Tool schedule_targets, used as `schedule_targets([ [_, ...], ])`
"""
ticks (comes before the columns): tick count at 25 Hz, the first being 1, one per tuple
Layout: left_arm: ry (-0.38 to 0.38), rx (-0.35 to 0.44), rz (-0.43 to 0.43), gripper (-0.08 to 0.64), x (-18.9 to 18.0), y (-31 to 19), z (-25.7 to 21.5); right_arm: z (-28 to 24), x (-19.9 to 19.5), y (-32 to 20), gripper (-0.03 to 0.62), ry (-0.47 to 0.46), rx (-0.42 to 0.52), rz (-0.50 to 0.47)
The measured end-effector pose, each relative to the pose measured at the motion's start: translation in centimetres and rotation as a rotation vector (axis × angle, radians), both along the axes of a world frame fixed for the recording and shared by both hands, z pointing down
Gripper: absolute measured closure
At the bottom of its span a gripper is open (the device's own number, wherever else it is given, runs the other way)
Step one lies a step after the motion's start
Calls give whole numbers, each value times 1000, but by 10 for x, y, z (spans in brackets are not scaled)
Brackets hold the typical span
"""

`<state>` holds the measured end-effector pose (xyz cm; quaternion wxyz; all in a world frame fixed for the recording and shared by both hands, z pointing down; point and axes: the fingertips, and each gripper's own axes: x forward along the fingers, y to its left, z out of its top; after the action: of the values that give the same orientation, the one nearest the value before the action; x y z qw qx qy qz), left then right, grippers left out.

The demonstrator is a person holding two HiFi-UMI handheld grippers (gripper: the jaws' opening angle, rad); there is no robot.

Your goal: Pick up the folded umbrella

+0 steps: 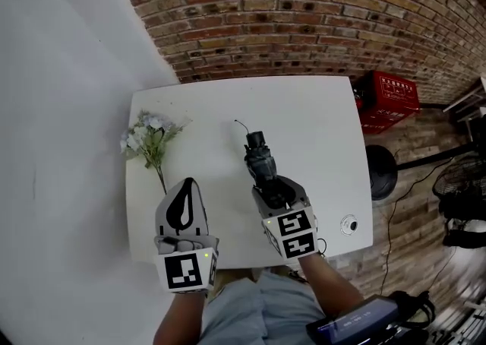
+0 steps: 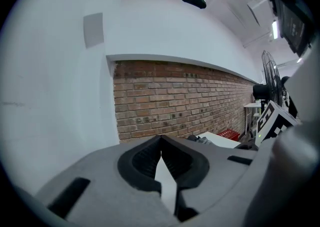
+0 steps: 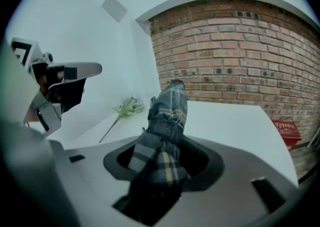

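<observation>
Counter (image 1: 319, 119): white top, set against a brick wall (image 1: 304, 9) at the back and a white wall on the left.
Folded umbrella (image 1: 260, 159): dark plaid fabric with grey and yellow stripes, rolled tight; it sits over the middle of the counter, its near end in the right gripper, and its far end points toward the brick wall. In the right gripper view the umbrella (image 3: 167, 116) rises out of the jaws, its tip clear of the surface.
Right gripper (image 1: 267, 182): jaws narrowed onto the umbrella's near end, pads pressing the fabric from both sides (image 3: 162, 163).
Left gripper (image 1: 187, 188): held beside the right one, over the counter's front left part; jaw tips meet and nothing is between them (image 2: 161, 138).
Artificial flower sprig (image 1: 150, 137): pale blooms on a green stem, lying flat near the counter's left edge, well apart from the umbrella.
Small round white object (image 1: 348, 224): near the counter's front right corner; kind not discernible.
Red crate (image 1: 391, 99): on the floor beyond the counter's right end, by the brick wall.
</observation>
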<state>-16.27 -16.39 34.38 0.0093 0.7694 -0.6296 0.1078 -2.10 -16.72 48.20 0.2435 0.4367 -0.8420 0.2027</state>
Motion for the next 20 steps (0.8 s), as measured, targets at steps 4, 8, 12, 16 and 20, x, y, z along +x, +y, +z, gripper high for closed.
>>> schedule_targets([
  [4, -5, 39, -4, 554, 6, 11, -19, -28, 6, 2, 387, -23, 69, 0],
  [8, -13, 71, -12, 554, 14, 22, -38, -64, 13, 1, 387, -55, 148, -1],
  [12, -14, 95, -17, 554, 23, 40, -50, -96, 20, 8, 387, -76, 223, 1],
  [16, -17, 132, -26, 554, 27, 55, -64, -130, 26, 15, 385, -93, 311, 4],
  [20, -24, 189, -47, 554, 27, 68, -89, -169, 34, 22, 385, -114, 412, 4],
])
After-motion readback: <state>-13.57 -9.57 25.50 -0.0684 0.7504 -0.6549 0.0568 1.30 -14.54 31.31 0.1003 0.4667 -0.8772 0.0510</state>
